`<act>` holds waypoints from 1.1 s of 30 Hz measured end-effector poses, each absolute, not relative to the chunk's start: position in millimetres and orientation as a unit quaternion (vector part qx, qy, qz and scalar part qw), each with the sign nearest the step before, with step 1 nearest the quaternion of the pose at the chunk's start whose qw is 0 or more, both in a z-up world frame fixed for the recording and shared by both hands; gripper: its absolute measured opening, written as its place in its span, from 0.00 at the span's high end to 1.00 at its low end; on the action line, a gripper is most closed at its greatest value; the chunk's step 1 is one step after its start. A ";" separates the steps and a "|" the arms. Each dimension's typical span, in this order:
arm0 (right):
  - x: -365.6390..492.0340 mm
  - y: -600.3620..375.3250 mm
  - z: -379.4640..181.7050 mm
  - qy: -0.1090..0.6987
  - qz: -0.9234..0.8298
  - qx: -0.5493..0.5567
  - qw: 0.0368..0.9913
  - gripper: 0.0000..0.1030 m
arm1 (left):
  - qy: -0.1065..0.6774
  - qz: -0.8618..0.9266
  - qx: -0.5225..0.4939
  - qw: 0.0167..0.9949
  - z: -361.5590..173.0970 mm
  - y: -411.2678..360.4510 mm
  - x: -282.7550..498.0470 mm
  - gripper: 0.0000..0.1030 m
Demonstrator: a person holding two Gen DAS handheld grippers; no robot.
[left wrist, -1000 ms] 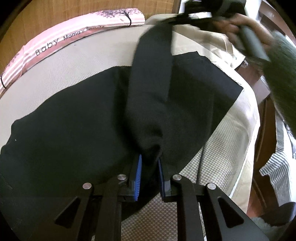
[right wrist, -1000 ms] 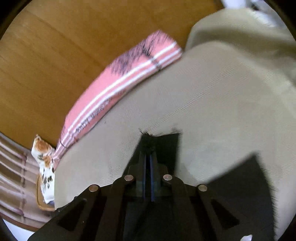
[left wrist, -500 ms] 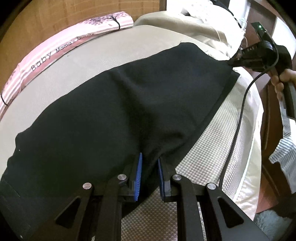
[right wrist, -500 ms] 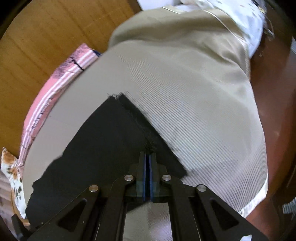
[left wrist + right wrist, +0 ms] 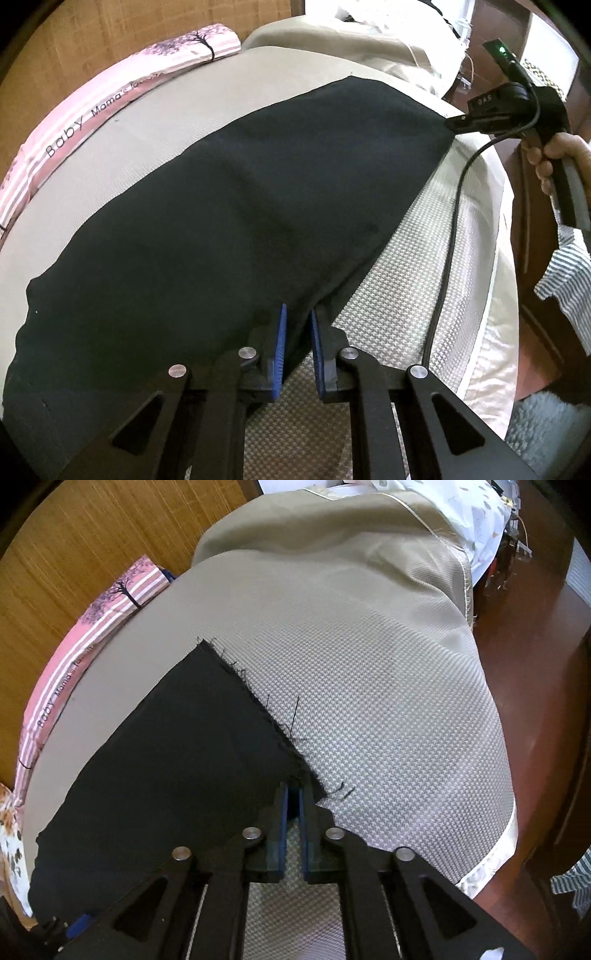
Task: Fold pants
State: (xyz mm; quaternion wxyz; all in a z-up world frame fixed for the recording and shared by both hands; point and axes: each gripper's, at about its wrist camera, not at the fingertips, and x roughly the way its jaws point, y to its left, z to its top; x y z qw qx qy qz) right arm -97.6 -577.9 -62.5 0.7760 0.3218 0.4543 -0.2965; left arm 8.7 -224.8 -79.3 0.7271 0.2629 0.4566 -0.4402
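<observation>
The black pants (image 5: 229, 206) lie flat and doubled lengthwise on a beige textured bed cover (image 5: 402, 280). My left gripper (image 5: 296, 317) has its blue pads slightly apart around the near edge of the pants. My right gripper (image 5: 292, 794) sits at the frayed hem corner of the pants (image 5: 177, 760); its pads have parted a little around the cloth. The right gripper also shows in the left wrist view (image 5: 458, 123), at the far right corner of the pants, held by a hand.
A pink striped baby cloth (image 5: 92, 110) lies along the far edge by the wooden headboard (image 5: 74, 554). A beige pillow (image 5: 332, 528) is at the head. The bed edge drops to a wooden floor (image 5: 535, 686) on the right. A black cable (image 5: 448, 240) crosses the cover.
The lifted pant leg was carried over and laid down flat on the other leg. Both grippers came down to the bed. The right pads, pressed shut before, now stand slightly apart.
</observation>
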 end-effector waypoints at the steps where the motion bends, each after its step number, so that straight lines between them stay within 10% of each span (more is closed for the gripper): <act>1: -97.2 -579.6 -59.3 0.460 -0.296 0.322 0.773 0.78 | 0.457 -0.440 0.261 0.727 -78.9 -224.7 8.8 0.86; 25: 74.5 -599.2 -63.7 0.502 -0.173 0.243 0.812 0.68 | 0.472 -0.229 0.094 0.846 -54.6 -108.6 152.3 0.71; 28: 74.9 -591.1 -59.2 0.499 -0.176 0.208 0.822 0.92 | 0.480 -0.210 0.096 0.847 -65.5 -103.1 159.7 0.71; 33: 69.5 -589.3 -46.4 0.467 -0.184 0.204 0.840 0.96 | 0.480 -0.200 0.098 0.849 -75.1 -103.3 161.1 0.71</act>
